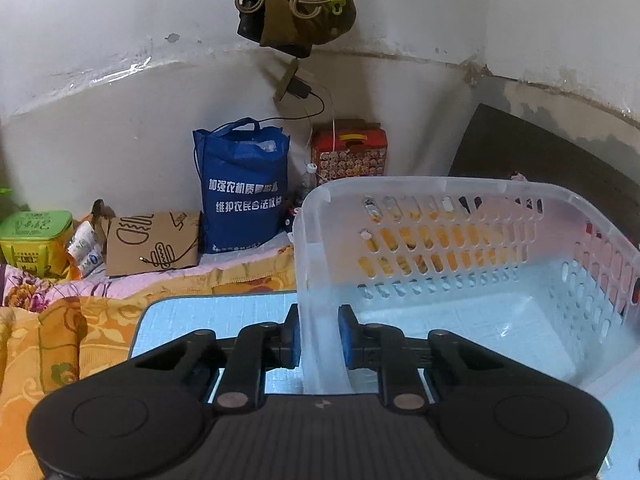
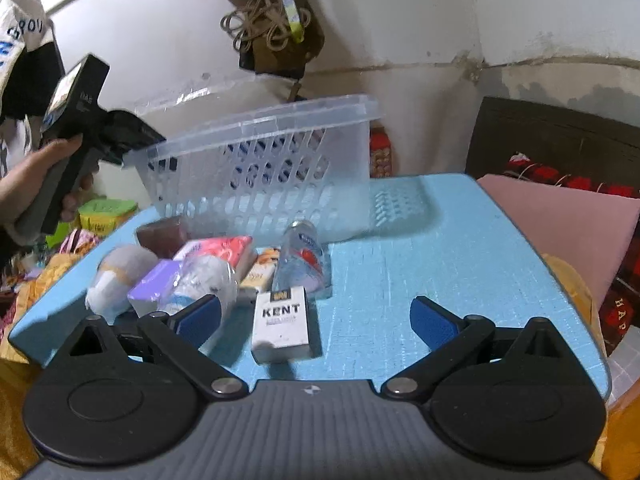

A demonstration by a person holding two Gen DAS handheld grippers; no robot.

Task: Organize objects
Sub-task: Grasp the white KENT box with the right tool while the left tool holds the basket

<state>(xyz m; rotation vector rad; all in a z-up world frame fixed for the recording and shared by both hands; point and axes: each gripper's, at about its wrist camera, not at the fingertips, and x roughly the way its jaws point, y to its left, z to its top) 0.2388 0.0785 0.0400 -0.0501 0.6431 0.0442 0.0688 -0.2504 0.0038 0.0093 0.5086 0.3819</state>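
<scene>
The left gripper (image 1: 318, 336) pinches the wall of the clear basket (image 1: 440, 188). The right gripper (image 2: 316, 320) is wide open around a white box (image 2: 284, 330) reading KENT.

1. The left wrist view looks forward and down along its fingers, close against the basket (image 1: 460, 240) wall, toward a room corner.
2. The right wrist view sits farther back, looking down over the table (image 2: 440, 280).
3. Both show the basket (image 2: 260, 168), the table (image 1: 220, 316) and the wall corner.
</scene>
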